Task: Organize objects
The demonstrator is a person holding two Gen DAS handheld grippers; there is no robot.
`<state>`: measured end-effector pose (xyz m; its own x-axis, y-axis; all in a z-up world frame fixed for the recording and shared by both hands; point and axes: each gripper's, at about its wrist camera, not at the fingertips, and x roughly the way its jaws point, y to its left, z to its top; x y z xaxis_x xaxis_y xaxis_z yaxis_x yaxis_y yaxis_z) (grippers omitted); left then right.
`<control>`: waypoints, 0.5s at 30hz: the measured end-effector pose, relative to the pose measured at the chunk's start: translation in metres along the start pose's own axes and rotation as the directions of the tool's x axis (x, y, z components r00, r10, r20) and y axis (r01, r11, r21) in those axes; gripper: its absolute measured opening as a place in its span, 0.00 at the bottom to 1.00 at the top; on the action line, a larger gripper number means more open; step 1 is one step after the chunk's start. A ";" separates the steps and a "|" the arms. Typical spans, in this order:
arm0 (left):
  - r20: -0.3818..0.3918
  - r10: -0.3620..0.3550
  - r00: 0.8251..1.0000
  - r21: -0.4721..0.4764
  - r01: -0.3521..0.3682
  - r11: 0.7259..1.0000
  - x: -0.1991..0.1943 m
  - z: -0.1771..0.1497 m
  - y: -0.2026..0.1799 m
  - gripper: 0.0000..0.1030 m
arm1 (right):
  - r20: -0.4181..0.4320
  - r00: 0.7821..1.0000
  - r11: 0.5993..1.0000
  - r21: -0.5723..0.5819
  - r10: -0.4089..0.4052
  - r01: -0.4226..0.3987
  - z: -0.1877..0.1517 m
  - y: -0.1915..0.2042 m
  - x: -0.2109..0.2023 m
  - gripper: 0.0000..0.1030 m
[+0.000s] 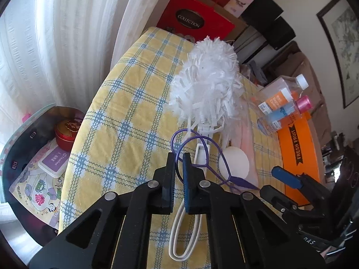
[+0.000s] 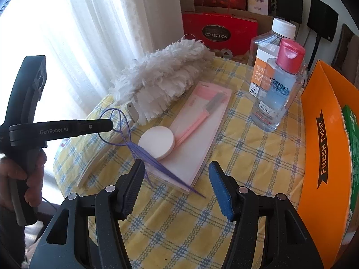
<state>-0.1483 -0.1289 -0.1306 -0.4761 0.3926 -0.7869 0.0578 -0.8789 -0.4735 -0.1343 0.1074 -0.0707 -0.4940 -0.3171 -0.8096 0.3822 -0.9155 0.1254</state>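
Left hand-held gripper [image 1: 178, 157] pinched on purple loop tool [image 2: 125, 139] near table's [image 2: 246, 157] left edge; tail pointing toward half-open, empty right hand-held gripper [image 2: 177, 168].

1. Grippers: 2 counted, the left gripper [image 1: 179, 160] & the right gripper [image 2: 177, 168].
2. Bottles: 2 seen, a clear bottle w/ white cap [image 2: 272, 51] & a pink-capped bottle [image 2: 280, 85].
3. Dusters: 1 white fluffy duster [image 2: 163, 76].
4. Purple hair loop tools: 1 noted [image 2: 125, 134].
5. Round white pads: 1 [image 2: 158, 142].
6. Pink flat packs: 1 [image 2: 202, 132].
7. Orange boxes: 1 [image 2: 323, 148].
8. Red boxes marked COLLECTION: 1 [image 2: 219, 29].
9. Red round tins: 1, seen in left wrist view [image 1: 67, 132].
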 end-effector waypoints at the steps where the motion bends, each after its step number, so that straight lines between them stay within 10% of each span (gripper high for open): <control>1: 0.005 -0.005 1.000 0.002 0.005 1.000 -0.002 0.000 -0.001 0.03 | 0.001 1.000 1.000 0.000 0.001 -0.001 0.001 0.000 0.000 0.60; 15: 0.051 -0.078 0.996 0.029 0.077 0.997 -0.047 0.001 -0.002 0.02 | 0.048 0.998 0.998 0.025 0.051 -0.052 0.012 0.001 -0.018 0.60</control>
<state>-0.1267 -0.1459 -0.0920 -0.5233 0.4459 -0.7262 -0.0042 -0.8535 -0.5211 -0.1343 0.1090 -0.0495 -0.5107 -0.3745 -0.7739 0.3875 -0.9038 0.1816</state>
